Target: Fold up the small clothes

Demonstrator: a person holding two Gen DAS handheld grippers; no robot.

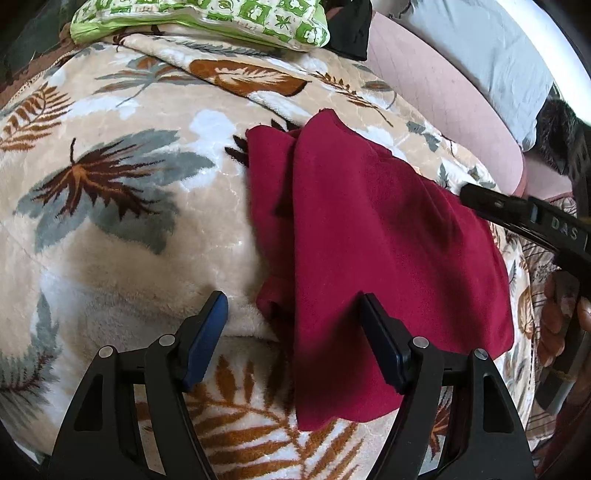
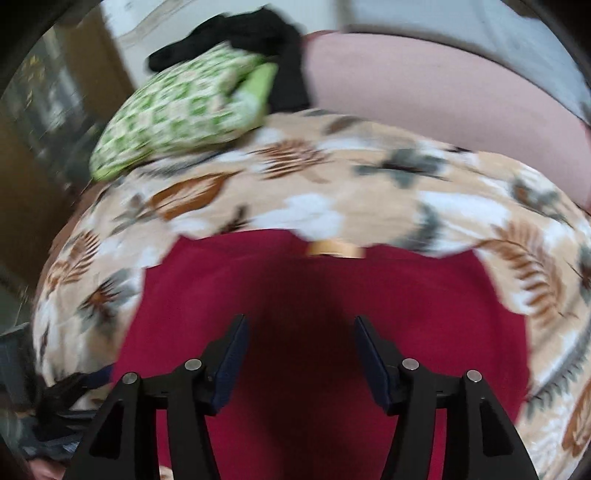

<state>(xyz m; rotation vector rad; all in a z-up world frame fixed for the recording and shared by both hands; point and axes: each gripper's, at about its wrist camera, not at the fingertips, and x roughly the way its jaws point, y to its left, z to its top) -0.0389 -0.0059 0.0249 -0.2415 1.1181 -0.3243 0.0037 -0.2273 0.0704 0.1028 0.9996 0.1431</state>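
A dark red garment lies partly folded on a leaf-patterned blanket. My left gripper is open and empty, just above the garment's near left edge. The right gripper shows in the left wrist view at the garment's right side. In the blurred right wrist view my right gripper is open and empty, close above the red garment. A small tan label shows at the garment's far edge.
A green patterned pillow lies at the back of the blanket, with dark clothing beside it. A pink cushion and a grey pillow lie to the right. A dark item lies at the blanket's left edge.
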